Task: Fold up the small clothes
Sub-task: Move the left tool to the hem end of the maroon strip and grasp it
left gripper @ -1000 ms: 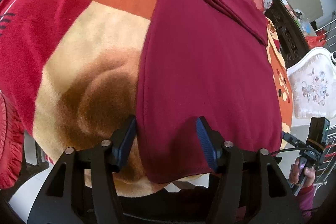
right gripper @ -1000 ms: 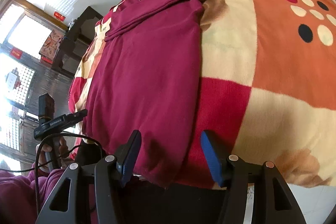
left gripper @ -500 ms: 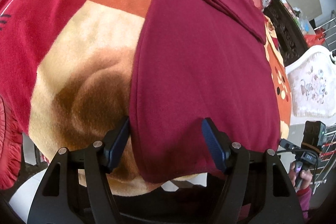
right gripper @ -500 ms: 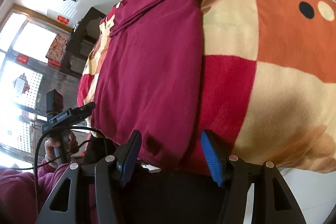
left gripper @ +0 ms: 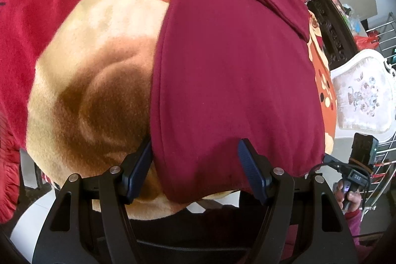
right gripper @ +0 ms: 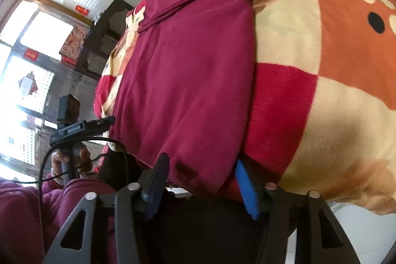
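Observation:
A dark red garment (left gripper: pixel 230 61) lies flat on a checked blanket (left gripper: pixel 81 58), its sleeves folded in across the far end. My left gripper (left gripper: pixel 195 165) is open, its blue pads either side of the garment's near left hem corner. In the right wrist view the same garment (right gripper: pixel 190 71) hangs a little over the bed's near edge. My right gripper (right gripper: pixel 200 177) is open, its pads either side of the near right hem corner.
The blanket (right gripper: pixel 321 66) covers a bed whose near edge drops off just under both grippers. A white padded chair (left gripper: pixel 363 95) and a metal rack (left gripper: pixel 381 165) stand to the right. Dark wooden furniture (right gripper: pixel 99 46) stands beyond the bed.
Both grippers have moved forward to the hem, so the garment's near corners now sit between their pads. The jaws stay open.

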{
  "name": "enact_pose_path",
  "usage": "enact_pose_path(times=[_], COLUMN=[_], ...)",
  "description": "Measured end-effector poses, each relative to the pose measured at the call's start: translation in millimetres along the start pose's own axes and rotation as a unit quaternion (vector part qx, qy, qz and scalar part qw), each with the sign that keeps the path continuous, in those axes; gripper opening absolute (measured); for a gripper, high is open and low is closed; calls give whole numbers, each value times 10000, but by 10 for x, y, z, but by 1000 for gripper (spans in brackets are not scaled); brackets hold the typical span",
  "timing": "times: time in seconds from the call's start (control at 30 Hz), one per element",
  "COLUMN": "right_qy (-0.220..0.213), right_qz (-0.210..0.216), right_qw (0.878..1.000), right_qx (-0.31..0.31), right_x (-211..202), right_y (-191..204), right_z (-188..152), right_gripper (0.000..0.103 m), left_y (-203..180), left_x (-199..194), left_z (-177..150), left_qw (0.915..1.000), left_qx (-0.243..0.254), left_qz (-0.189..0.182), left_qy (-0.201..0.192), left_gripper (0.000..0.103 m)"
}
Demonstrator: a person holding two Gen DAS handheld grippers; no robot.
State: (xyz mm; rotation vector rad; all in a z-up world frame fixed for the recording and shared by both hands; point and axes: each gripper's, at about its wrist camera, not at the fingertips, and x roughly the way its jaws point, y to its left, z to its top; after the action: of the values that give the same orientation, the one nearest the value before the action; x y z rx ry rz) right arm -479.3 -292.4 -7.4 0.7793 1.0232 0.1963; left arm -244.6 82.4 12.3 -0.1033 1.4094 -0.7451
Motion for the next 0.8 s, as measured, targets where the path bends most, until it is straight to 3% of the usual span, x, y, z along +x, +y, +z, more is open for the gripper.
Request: enact_pose_path(times=[0.53, 0.63, 0.67, 0.7, 0.77, 0.8], right_qy=[80, -68, -94, -132, -323, -415], right_qz=[528, 768, 754, 704, 837, 967], right_qw=[9986, 9967, 9969, 9973, 9959, 9944], right_qx=[22, 256, 219, 135, 86, 105], right_x=[128, 178, 182, 175, 129, 102], right_y=[42, -32, -18, 12, 48, 53], right_z=[66, 62, 66, 71, 102, 123], right_gripper=[43, 43, 42, 32, 18, 16], left_y=[-88, -94, -86, -73, -36, -12], left_x=[43, 43, 39, 36, 26, 21], left_z=[-3, -8, -9, -7, -2, 6], left_qw=[9999, 9999, 9998, 9997, 9991, 9989], left_qx=[127, 127, 110, 77, 7, -47], left_qz=[77, 88, 144, 231, 417, 463], left_qy=[-22, -46, -61, -75, -80, -66], left_gripper=[72, 71, 64, 60, 29, 23])
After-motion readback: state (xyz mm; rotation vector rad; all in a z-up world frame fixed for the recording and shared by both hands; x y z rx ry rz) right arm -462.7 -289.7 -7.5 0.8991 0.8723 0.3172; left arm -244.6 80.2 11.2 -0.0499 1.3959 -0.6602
